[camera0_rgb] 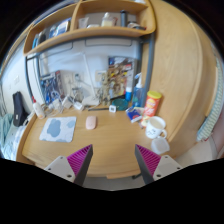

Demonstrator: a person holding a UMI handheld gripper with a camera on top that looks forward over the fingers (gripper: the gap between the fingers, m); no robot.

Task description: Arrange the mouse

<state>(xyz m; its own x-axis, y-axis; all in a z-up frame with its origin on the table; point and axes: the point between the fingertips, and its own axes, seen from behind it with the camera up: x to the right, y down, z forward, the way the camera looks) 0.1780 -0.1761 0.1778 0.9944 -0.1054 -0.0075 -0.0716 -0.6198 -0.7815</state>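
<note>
A small white mouse (91,122) lies on the wooden desk (110,140), just right of a blue-grey mouse mat (57,129). My gripper (112,163) hangs above the desk's near part, well short of the mouse. Its two fingers with magenta pads (76,159) stand wide apart and nothing is between them. The mouse lies beyond the fingers, a little left of their middle.
A white mug (156,126), an orange can (152,103) and a blue bottle (128,94) stand at the right. Small clutter lines the back under a wooden shelf (90,35). A dark object (20,107) stands at the left edge.
</note>
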